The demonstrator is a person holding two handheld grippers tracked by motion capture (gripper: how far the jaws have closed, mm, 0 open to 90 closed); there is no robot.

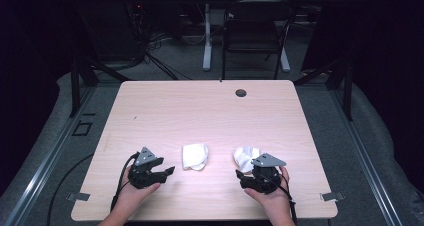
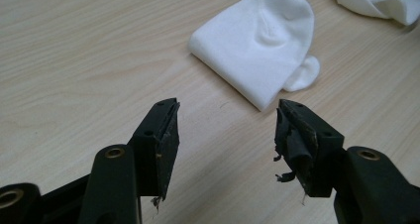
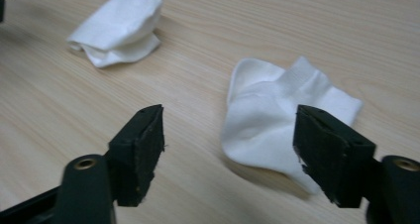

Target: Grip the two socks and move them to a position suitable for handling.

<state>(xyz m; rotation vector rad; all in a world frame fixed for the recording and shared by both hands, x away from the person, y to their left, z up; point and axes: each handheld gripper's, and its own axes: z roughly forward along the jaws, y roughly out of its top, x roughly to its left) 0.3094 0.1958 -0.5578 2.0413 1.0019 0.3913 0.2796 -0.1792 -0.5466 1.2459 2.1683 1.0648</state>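
Two white socks lie on the light wooden table. The folded sock rests near the middle front, just ahead of my left gripper, which is open with nothing between its jaws. The rumpled sock lies to the right, directly in front of my right gripper, also open and empty. A hand holds each gripper near the table's front edge.
A small round grommet hole sits near the table's far edge. Beyond the table stand a dark chair and a white desk leg. Cables trail off the front left of the table.
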